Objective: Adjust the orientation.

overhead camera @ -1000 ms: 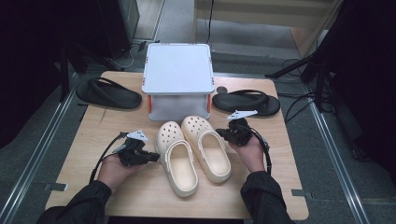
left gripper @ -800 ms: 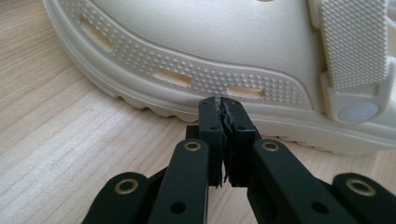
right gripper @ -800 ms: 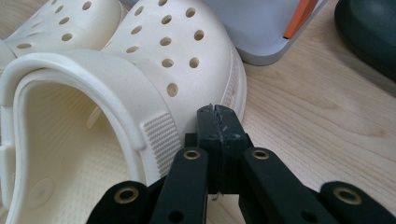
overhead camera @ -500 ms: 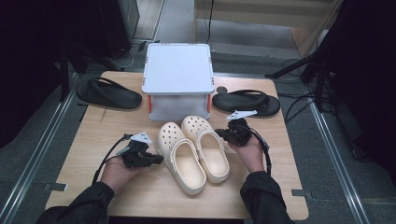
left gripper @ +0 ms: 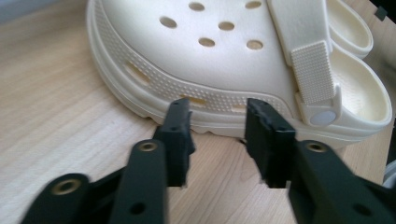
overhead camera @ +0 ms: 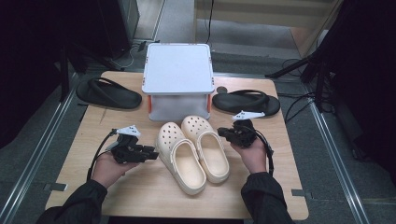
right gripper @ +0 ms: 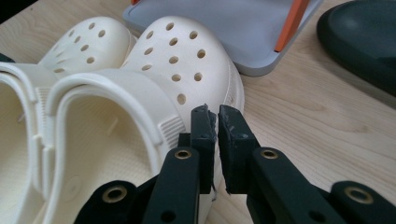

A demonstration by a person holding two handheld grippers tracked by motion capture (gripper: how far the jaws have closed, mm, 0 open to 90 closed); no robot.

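While flanked by both grippers, cream clogs [overhead camera: 194, 151] side by side mid-table, toes toward grey box [overhead camera: 177, 79]. Left gripper [overhead camera: 150, 153] parted, empty, tips just beside left clog's sole edge. Right gripper [overhead camera: 223, 132] nearly closed, empty, against right clog's side.

no readable text, label or number anywhere (clogs and box included).

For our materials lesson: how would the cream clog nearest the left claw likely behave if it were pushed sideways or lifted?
The clog looks like moulded foam with holes, so probably light for its size. Its broad flat sole on the wooden table suggests it slides rather than tips. The thick rim looks springy, likely flexing slightly under the left claw.
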